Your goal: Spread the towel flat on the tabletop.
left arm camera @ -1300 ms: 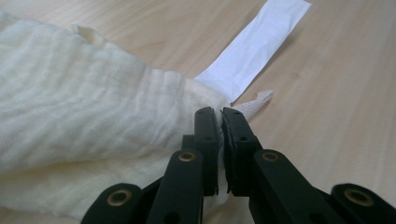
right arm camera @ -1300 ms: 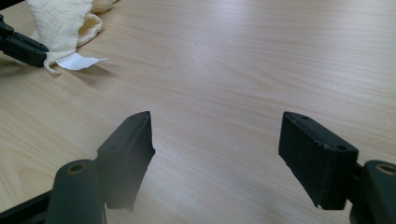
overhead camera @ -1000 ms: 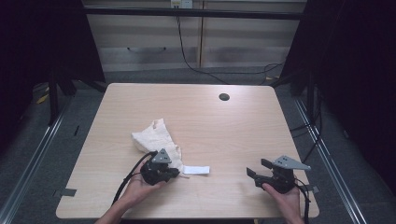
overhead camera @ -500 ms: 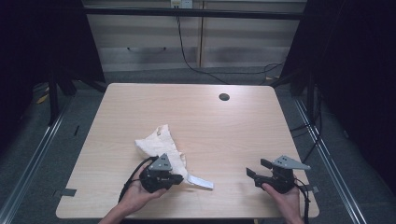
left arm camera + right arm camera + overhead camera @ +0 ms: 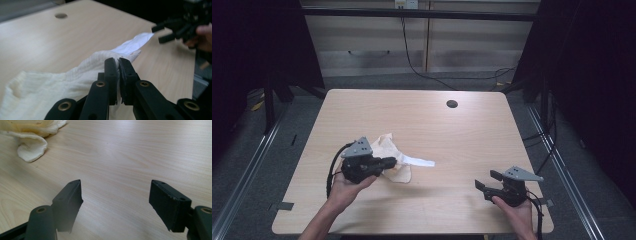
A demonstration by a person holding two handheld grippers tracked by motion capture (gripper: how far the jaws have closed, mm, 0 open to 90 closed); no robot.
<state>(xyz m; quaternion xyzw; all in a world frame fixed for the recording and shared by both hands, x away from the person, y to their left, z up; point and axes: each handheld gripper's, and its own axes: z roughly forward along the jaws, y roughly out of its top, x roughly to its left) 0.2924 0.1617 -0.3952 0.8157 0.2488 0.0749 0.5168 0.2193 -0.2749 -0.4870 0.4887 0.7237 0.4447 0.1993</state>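
Observation:
A crumpled cream cloth (image 5: 398, 172) hangs partly lifted over the left half of the wooden table (image 5: 472, 135). My left gripper (image 5: 392, 161) is shut on an edge of it. The left gripper view shows the jaws of the left gripper (image 5: 117, 62) pressed together on the cloth (image 5: 50, 80), and a white strip (image 5: 135, 42) of it trails past them. That strip (image 5: 421, 161) points right in the high view. My right gripper (image 5: 482, 180) rests near the table's front right corner, open with nothing in it, far from the cloth. Its jaws stand wide apart in the right gripper view (image 5: 115, 195), where the cloth (image 5: 32, 147) lies at the top left.
A round dark hole (image 5: 452, 104) sits in the tabletop towards the far edge. Cables hang off the table's right side. Dark floor and metal rails surround the table.
My left gripper has risen and moved away from the front edge, lifting the cloth's edge with it. The white strip has come off the table. The right gripper has stayed put.

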